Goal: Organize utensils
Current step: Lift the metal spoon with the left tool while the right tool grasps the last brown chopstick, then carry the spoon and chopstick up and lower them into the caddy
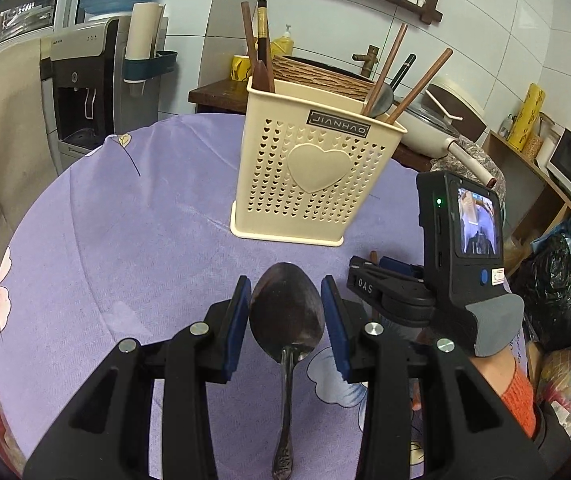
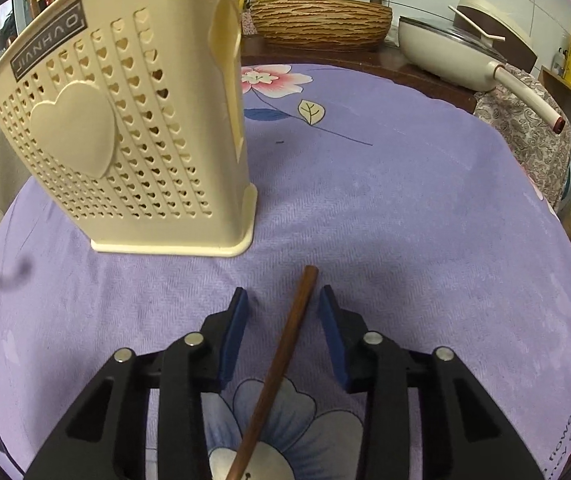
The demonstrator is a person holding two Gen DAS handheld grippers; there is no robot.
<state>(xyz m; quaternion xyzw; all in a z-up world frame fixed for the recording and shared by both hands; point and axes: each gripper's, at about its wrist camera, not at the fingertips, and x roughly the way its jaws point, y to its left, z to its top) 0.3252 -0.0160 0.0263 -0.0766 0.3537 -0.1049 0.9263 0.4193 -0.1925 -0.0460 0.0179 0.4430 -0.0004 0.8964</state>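
A shiny metal spoon (image 1: pixel 286 312) sits between the blue pads of the left gripper (image 1: pixel 285 300). The round bowl of the spoon points away toward the holder, and its thin handle runs back under the gripper. Both pads touch the sides of the spoon bowl, so the left jaws are pinching the spoon.

A long brown wooden chopstick (image 2: pixel 281 356) lies on the cloth between the blue pads of the right gripper (image 2: pixel 283 300). It lies at a slant, and its far end pokes out past the fingertips. There is a gap on each side of the stick, so the right jaws are spread and are not squeezing it. In the left view the right gripper (image 1: pixel 369 276) shows as a black block with a small screen, low over the cloth to the right of the spoon, and a hand in an orange sleeve (image 1: pixel 519 392) holds it.

Just past both grippers stands a cream plastic utensil holder (image 1: pixel 313 168) with little heart holes and one big heart on its front. It stands upright on the cloth. More brown chopsticks (image 1: pixel 419 86) and a dark spoon stick up out of its top.

Everything rests on a round table with a purple flowery cloth (image 2: pixel 405 200). Behind the table are a woven brown basket (image 2: pixel 321 24), a white pan with a long handle (image 2: pixel 465 60), and a grey water dispenser (image 1: pixel 85 92) with a big blue bottle on top.
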